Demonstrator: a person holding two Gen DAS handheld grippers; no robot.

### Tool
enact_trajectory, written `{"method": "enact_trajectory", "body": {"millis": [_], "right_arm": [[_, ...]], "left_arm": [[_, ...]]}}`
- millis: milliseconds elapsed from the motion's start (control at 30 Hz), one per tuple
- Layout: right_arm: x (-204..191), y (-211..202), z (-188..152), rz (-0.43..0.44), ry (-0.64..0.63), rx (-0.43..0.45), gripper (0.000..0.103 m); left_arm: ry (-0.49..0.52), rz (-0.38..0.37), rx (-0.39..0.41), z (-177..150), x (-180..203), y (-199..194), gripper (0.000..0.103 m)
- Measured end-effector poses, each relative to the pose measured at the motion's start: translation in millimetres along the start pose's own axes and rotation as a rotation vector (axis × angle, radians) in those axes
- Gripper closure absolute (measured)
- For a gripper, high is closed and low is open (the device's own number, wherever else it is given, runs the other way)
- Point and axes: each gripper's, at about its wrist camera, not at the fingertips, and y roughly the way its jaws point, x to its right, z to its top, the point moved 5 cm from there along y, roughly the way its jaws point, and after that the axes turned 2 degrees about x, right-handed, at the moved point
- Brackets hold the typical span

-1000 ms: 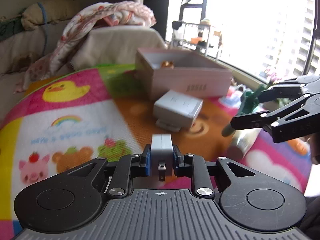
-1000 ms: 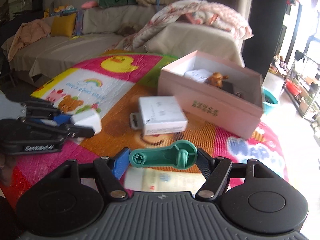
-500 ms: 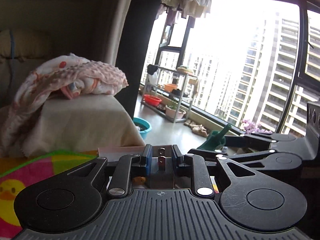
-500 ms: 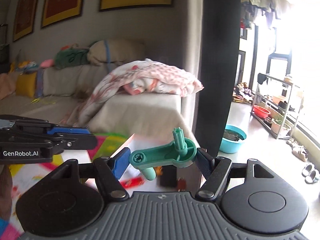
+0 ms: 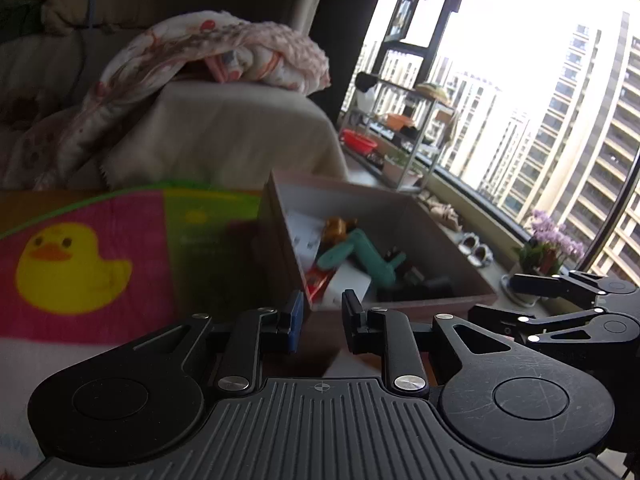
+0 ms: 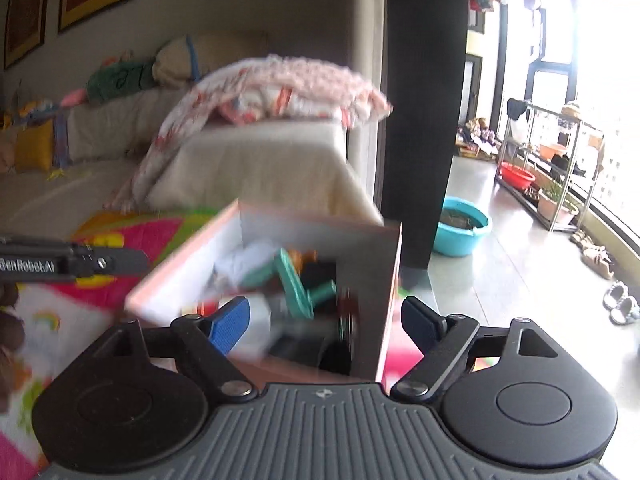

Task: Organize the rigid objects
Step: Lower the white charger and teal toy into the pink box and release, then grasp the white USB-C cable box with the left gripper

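Over the near edge of the box [image 5: 420, 224], the left gripper [image 5: 320, 312] is tilted downward, its fingers aimed at the near corner of the box. Its jaws are drawn in to a narrow slot, and nothing shows between the pads; through the slot only the box's near wall and the mat [image 5: 80, 264] can be seen.

Just to the right of it, the right gripper [image 5: 496, 298] is held at about the same height. In the left view its fingers reach in from the right edge toward the near right corner of the box. In its own view the right gripper [image 6: 324, 308] also slants down, looking straight into the open box [image 6: 180, 280]. Its jaws stand wide apart and have just been opening; nothing is between them, and neither pad touches anything.

The green crank [image 5: 360, 256] lies inside the box on top of the other items there, free of both grippers. The right view is blurred, but the crank [image 6: 296, 280] shows between and beyond the spread pads. The left gripper [image 6: 100, 260] enters that view from the left edge, level with the box's rim.

The box stands on the mat, with a sofa [image 5: 224, 132] behind it.
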Motion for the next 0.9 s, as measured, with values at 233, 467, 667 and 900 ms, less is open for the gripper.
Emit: {"method": "enact_trajectory", "body": {"millis": [233,467,667,900], "right_arm": [[-1,-31,-75,0.019,0.09,-0.156,0.019],[6,-58,-98,0.026,0.147,-0.209,0.019],[-19,-63,-109,0.097,0.002,-0.243,0.018],[-31,-43,-97,0.034,-0.027,-0.196,0.017]], "left_arm": [[0.082,0.107,-0.07,-45,6,-30,0.08],[0.106,0.075,-0.1,-55,17,-34,0.08],[0.095,0.064,-0.111,-57,23,-37,0.08],[0.137,-0.07,-0.152,-69,49,-45,0.08]]}}
